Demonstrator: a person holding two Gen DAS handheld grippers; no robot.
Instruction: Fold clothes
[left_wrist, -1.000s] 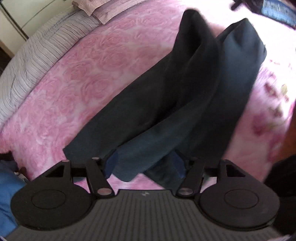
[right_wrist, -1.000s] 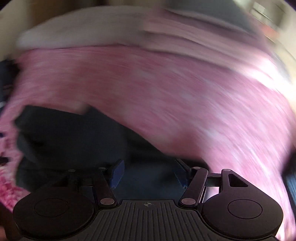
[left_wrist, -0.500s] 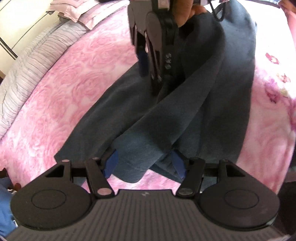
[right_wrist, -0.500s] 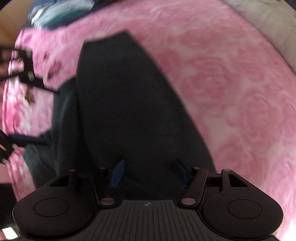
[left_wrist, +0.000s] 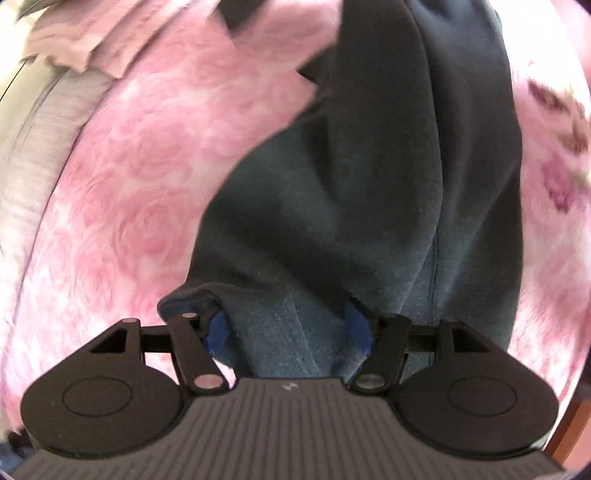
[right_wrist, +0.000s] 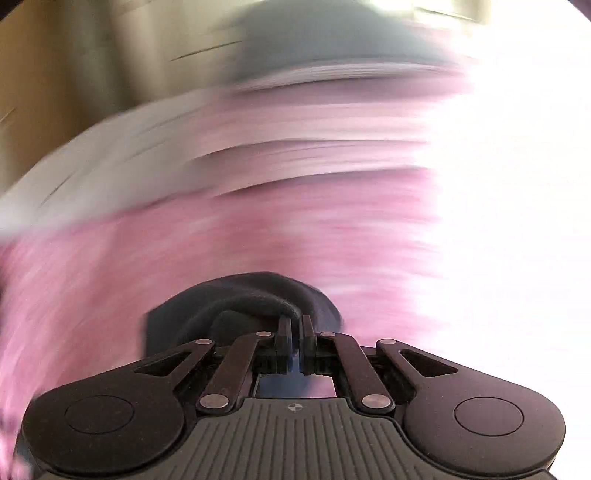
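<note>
Dark navy trousers (left_wrist: 369, 192) lie lengthwise on the pink rose-patterned bed cover (left_wrist: 140, 177), running away from me in the left wrist view. My left gripper (left_wrist: 288, 325) is open, its blue-padded fingers on either side of the near end of the cloth. In the right wrist view, which is heavily motion-blurred, my right gripper (right_wrist: 294, 325) is shut on a bunched fold of the dark trousers (right_wrist: 240, 306), held above the pink cover (right_wrist: 258, 240).
A grey striped quilt (left_wrist: 33, 147) and pale pink pillows (left_wrist: 85, 40) lie at the far left of the bed. A floral-patterned patch (left_wrist: 565, 147) of the cover is at the right. A tan wall (right_wrist: 74, 66) shows behind the bed.
My right gripper has closed on the trousers and swung away fast, out of the left view. The left gripper has moved further over the cloth end, staying open.
</note>
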